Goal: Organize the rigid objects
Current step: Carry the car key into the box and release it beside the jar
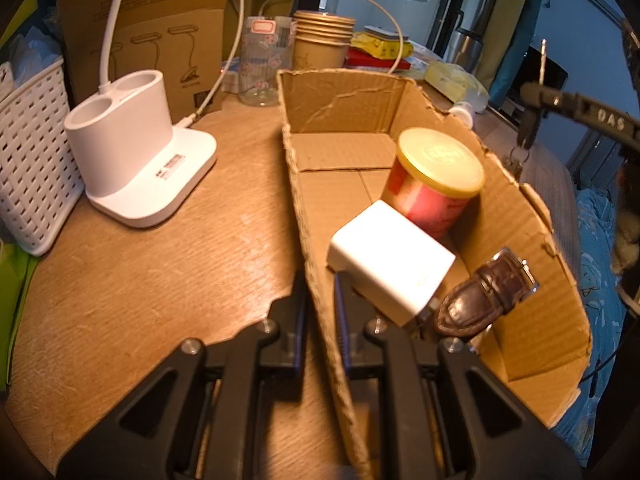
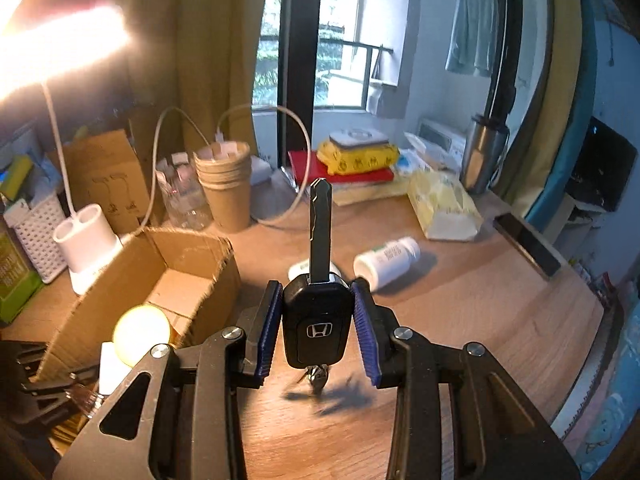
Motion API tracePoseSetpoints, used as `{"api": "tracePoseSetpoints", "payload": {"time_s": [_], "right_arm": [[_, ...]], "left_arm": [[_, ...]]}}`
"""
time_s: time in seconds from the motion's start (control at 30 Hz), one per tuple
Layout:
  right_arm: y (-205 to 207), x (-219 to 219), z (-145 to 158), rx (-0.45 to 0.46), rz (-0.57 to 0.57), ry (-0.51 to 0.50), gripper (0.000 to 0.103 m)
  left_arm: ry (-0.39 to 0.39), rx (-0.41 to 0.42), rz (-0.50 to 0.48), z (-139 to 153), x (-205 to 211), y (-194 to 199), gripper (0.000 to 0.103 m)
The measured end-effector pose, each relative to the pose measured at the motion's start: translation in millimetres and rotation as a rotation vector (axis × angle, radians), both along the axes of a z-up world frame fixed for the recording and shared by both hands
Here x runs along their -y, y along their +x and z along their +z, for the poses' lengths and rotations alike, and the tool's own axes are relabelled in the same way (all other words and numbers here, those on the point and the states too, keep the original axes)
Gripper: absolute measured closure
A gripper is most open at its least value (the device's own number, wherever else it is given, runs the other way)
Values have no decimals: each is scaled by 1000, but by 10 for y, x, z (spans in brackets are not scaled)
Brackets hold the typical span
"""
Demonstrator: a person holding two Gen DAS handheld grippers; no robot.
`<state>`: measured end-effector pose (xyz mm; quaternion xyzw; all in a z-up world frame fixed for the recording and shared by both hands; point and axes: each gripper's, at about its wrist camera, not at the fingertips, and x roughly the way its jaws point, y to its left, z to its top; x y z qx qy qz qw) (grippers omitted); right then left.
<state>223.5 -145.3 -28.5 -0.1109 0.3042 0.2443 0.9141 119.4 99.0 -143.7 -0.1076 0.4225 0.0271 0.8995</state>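
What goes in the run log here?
left gripper: shut on cardboard box wall | right gripper: shut on black car key

The table (image 1: 140, 280) is smooth wood with fine lines; the box (image 1: 532, 264) is rough brown cardboard with torn edges. The car key (image 2: 314, 320) is shiny black plastic with a metal blade; the watch strap (image 1: 480, 300) is glossy brown leather.

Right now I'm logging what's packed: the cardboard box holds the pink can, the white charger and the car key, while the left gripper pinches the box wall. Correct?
Not quite. The car key is not in the cardboard box; the right wrist view shows the right gripper holding it above the desk. The left wrist view shows the pink can, the white charger and a brown watch inside, with the left gripper pinching the wall.
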Motion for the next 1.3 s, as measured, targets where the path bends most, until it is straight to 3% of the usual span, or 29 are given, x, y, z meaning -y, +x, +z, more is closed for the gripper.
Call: {"api": "tracePoseSetpoints", "payload": {"time_s": [0.53, 0.8, 1.07, 1.3], "right_arm": [[-251, -334, 579, 113, 120, 37, 66], [-297, -635, 700, 126, 200, 47, 66], [-281, -900, 600, 125, 268, 41, 66], [-268, -1088, 241, 80, 325, -7, 66]], "left_arm": [[0, 0, 0, 0, 3, 1, 89], [0, 0, 0, 0, 4, 1, 89], [0, 0, 0, 0, 3, 1, 89], [0, 0, 0, 0, 3, 1, 89]]}}
